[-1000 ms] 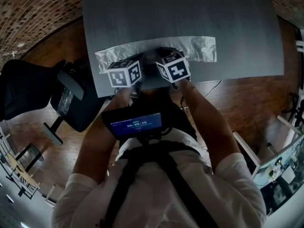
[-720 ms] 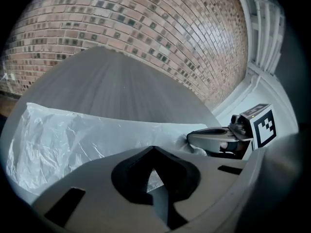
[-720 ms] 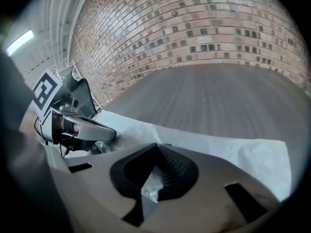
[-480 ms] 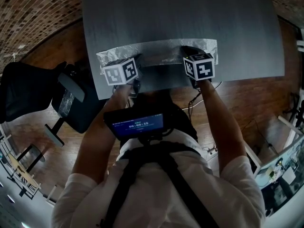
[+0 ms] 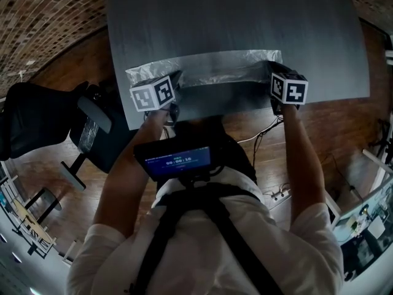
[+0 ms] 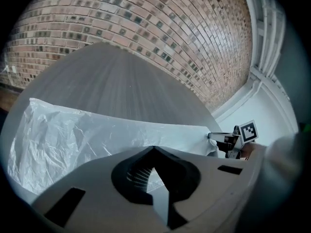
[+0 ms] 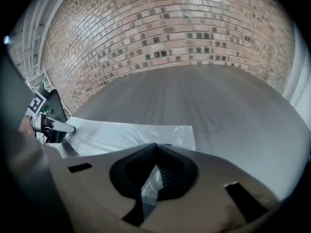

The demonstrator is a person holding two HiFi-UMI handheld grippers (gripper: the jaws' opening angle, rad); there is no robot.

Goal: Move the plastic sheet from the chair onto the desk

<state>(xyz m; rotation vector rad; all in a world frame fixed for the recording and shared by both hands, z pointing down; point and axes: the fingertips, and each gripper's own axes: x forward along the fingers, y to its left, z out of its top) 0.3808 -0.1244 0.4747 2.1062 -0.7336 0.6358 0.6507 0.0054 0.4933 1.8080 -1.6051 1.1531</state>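
Note:
The clear plastic sheet point(image 5: 209, 67) lies stretched along the front edge of the grey desk point(image 5: 233, 17). My left gripper point(image 5: 174, 78) is shut on its left end, and a crinkled fold shows pinched between the jaws in the left gripper view point(image 6: 154, 152). At the sheet's right end my right gripper point(image 5: 276, 80) is shut as well, with film point(image 7: 150, 183) caught between its jaws point(image 7: 156, 147). Each gripper view shows the sheet point(image 6: 92, 135) point(image 7: 131, 134) spread on the desk, with the other gripper point(image 6: 232, 141) point(image 7: 48, 120) at its far end.
A black office chair point(image 5: 43, 125) stands on the wooden floor left of the desk, with a shiny patch on its seat point(image 5: 88, 134). Cables point(image 5: 264, 134) lie on the floor below the desk edge. A brick wall point(image 7: 160, 28) rises behind the desk.
My right gripper has slid to the right along the desk's front edge, drawing the sheet out straight. The left gripper has shifted slightly left.

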